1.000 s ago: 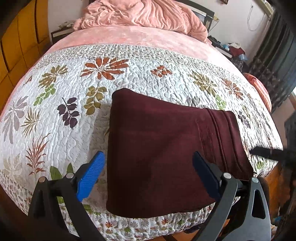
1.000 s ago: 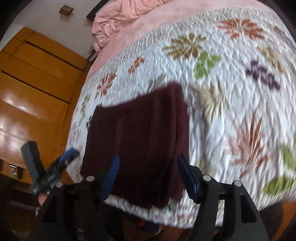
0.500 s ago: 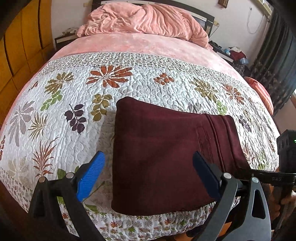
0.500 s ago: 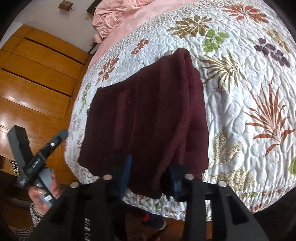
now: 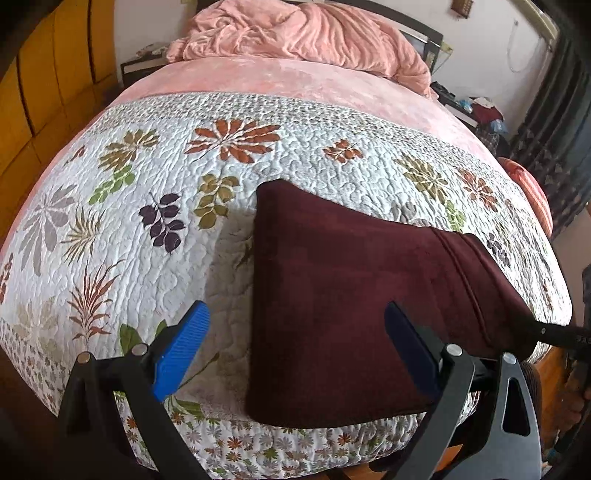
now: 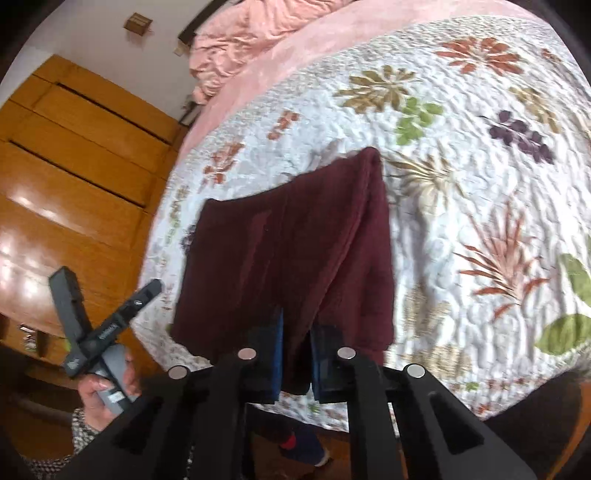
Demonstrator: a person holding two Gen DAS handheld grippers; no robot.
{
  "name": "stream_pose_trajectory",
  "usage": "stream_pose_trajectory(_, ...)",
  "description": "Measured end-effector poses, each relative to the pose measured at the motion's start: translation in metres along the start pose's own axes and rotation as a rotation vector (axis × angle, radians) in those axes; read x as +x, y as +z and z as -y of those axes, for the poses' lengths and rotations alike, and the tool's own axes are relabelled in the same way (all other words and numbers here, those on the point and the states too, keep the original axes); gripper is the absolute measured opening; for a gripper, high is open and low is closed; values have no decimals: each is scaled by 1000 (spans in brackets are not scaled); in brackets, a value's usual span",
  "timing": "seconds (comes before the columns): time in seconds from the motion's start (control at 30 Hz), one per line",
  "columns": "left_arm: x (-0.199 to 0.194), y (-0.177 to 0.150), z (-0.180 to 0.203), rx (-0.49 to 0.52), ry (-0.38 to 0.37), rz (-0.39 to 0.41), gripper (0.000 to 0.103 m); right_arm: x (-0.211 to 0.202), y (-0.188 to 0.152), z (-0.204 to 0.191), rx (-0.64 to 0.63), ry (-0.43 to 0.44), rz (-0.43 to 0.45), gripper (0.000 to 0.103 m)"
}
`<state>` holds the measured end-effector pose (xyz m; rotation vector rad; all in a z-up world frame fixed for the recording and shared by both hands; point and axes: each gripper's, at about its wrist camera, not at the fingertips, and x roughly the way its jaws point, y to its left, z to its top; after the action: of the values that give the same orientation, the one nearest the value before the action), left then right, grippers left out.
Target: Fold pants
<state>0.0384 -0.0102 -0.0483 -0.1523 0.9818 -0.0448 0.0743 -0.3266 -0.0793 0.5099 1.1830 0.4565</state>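
The dark maroon pants (image 5: 351, 302) lie folded into a rectangle on the floral quilt (image 5: 147, 206) near the bed's front edge. My left gripper (image 5: 295, 350) is open, hovering just above the front left part of the pants; its blue pads (image 5: 181, 350) straddle the left edge. In the right wrist view, my right gripper (image 6: 296, 354) is shut on the near edge of the pants (image 6: 295, 251), lifting that edge into a ridge. The left gripper (image 6: 107, 325) and the hand holding it show at the left there.
A crumpled pink blanket (image 5: 295, 33) lies at the head of the bed. A wooden wardrobe (image 6: 66, 177) stands along one side. Dark curtains (image 5: 554, 140) and a cluttered nightstand (image 5: 476, 110) are on the other side. The quilt hangs over the bed's front edge.
My right gripper closed from open onto the near edge of the pants and raised it. My left gripper stayed open and drew back slightly.
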Motion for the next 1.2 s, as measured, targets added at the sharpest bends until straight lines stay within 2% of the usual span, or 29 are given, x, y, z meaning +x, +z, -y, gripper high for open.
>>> stream_pose_trajectory(0.07,5,-2,-2,-3,5,-14,95,10,-2,13,30,-27,-27,11)
stream_pose_trajectory(0.13,10,-6,-4,-2,14,-31,95,23,-6,25,77,-12,-50,11)
stream_pose_trajectory(0.3,21,-16,-5,15,16,-77,95,26,-10,26,47,1,-32,16)
stream_pose_trajectory(0.4,21,-18,-6,10,6,-86,95,15,-13,26,41,12,-8,31)
stream_pose_trajectory(0.47,19,-19,-6,5,-12,-90,95,6,-17,26,41,37,12,46)
stream_pose_trajectory(0.53,18,-20,-7,-10,-38,-100,95,-1,-22,27,51,50,9,53)
stream_pose_trajectory(0.67,21,-25,-7,-19,-42,-120,95,-3,-31,31,62,86,-8,53)
stream_pose_trajectory(0.77,24,-29,-6,-18,-38,-133,95,3,-34,32,63,68,-19,53)
stream_pose_trajectory(0.8,24,-30,-5,-14,-33,-134,95,4,-34,32,68,67,-21,49)
stream_pose_trajectory(0.87,21,-30,-2,1,-26,-124,95,6,-32,32,64,41,-19,21)
stream_pose_trajectory(0.97,16,-28,6,36,-18,-105,95,5,-29,34,70,39,-22,15)
stream_pose_trajectory(1.2,4,-23,18,91,-5,-59,95,0,-31,27,38,-14,-39,13)
